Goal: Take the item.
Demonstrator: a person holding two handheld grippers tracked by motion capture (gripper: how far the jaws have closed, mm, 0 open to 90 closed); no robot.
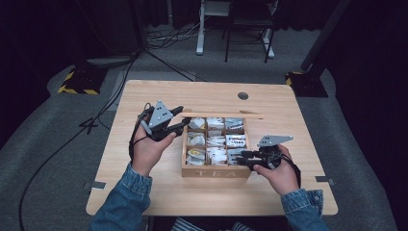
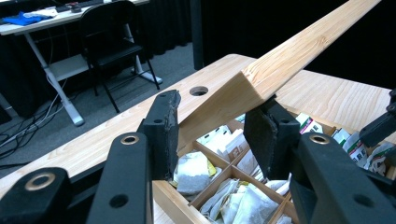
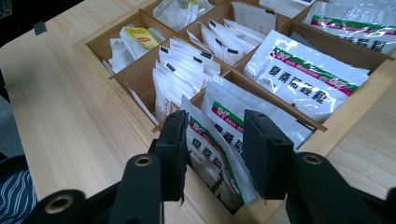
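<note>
A wooden tea box (image 1: 216, 172) with "TEA" on its front wall stands mid-table, its compartments full of tea bags and sachets. Its lid (image 1: 226, 114) stands raised along the far side. My left gripper (image 1: 182, 119) is shut on the lid's left corner; in the left gripper view the plank (image 2: 289, 56) runs up and away from between the pads of that gripper (image 2: 217, 112). My right gripper (image 1: 242, 159) reaches into the near right compartment. There, white sachets with a green and red stripe (image 3: 210, 154) stand between the pads of the right gripper (image 3: 215, 126), which are not clamped on them.
The table (image 1: 144, 192) has a round cable hole (image 1: 243, 96) behind the box. A yellow-tagged tea bag (image 3: 140, 37) lies in a far compartment. A folding chair (image 2: 112, 51) and a desk stand on the floor beyond, with cables trailing at the left.
</note>
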